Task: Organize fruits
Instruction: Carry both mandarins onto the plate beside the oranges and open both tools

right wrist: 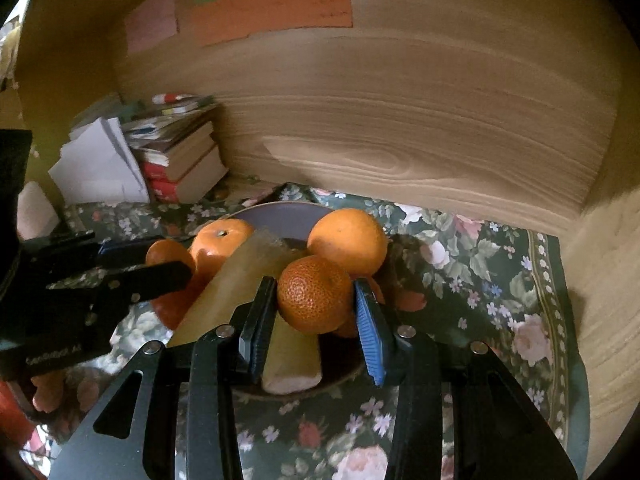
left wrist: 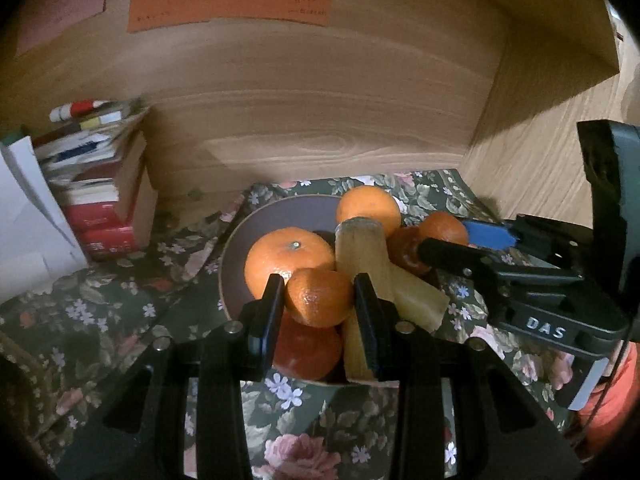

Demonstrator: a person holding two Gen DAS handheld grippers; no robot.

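Each gripper's fingers, left gripper (left wrist: 316, 300) and right gripper (right wrist: 316, 304), clamped 1 small orange ( (left wrist: 319, 297); (right wrist: 315, 294)) at frame centre, above the bowl (left wrist: 256, 224); neither was nearer.

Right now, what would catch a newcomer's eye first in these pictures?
The bowl heaped with oranges and pale cut stalks, central on the floral cloth. Each gripper, left and right, clamps a small mandarin over it. Stacked books sit back left.

The writing on the orange paper (left wrist: 230, 2) is too blurred to read; the piled fruit hides most of the bowl (left wrist: 256, 224), and the book stack (left wrist: 100, 184) is smeared
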